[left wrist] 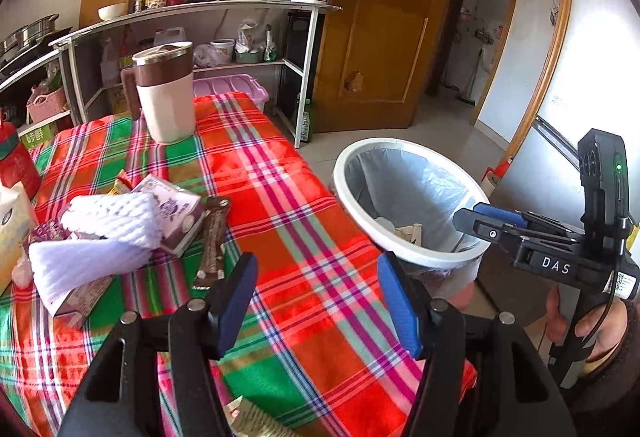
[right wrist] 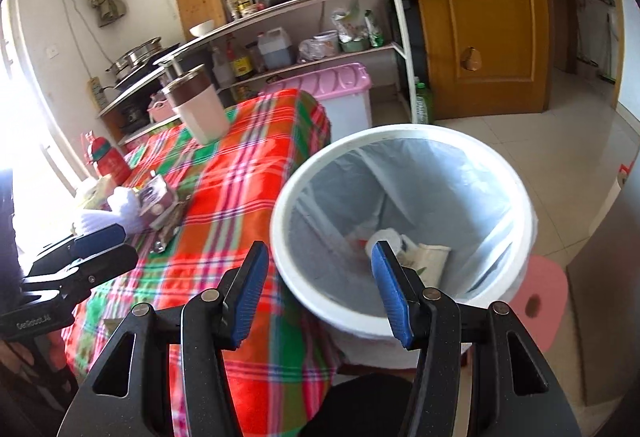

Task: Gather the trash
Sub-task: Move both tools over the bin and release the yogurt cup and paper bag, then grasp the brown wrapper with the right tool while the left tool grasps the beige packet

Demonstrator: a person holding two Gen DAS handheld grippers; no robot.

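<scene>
Plaid cloth [left wrist: 280, 173] in red, green and white covered the table, and the trash lay heaped at its left part: white foam netting [left wrist: 108, 221], a purple printed carton [left wrist: 176, 213] beneath it, and a brown wrapper [left wrist: 214, 237] just beside the carton; the left wrist view showed this pile close and sharp, while the right wrist view held it small and far to the left; only the right wrist view looked down into the white bin [right wrist: 400, 145], where a few crumpled pieces [right wrist: 404, 249] lay on its clear liner, and showed the pink stool [right wrist: 548, 297] under the bin; the left gripper [left wrist: 318, 301] hung over the cloth with its blue pads wide apart and nothing between them, the pile off to its left and apart from it; the right gripper [right wrist: 320, 289] was spread just as wide and empty, poised at the bin's near rim, its right pad over the opening.
</scene>
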